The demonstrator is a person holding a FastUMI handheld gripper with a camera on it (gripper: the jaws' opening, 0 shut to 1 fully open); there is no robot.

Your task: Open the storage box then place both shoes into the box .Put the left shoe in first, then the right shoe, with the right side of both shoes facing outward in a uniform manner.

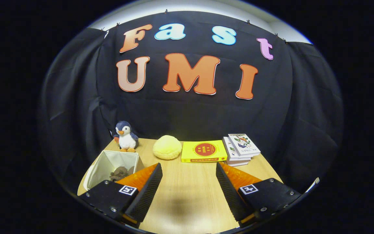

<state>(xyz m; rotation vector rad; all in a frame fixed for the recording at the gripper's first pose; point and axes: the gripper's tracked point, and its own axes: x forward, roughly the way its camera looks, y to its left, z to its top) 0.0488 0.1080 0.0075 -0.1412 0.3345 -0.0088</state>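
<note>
storage box [114, 164], white with its top open, sits on the wooden counter [187, 191] just beyond my left finger, which covers its near corner. its long axis runs away from me toward the penguin toy [126, 136], which stands just behind its far end. inside the box lies something brownish and grey; it may be a shoe, but i cannot tell which way it points. my tongs [187, 187] are released, fingers spread wide with bare counter between them, touching nothing. measured from the box: a yellow round cushion [167, 147] lies to its right past the penguin toy, a yellow book [204, 151] lies flat further right, and a stack of books [240, 149] lies furthest right, touching the yellow book.
</note>
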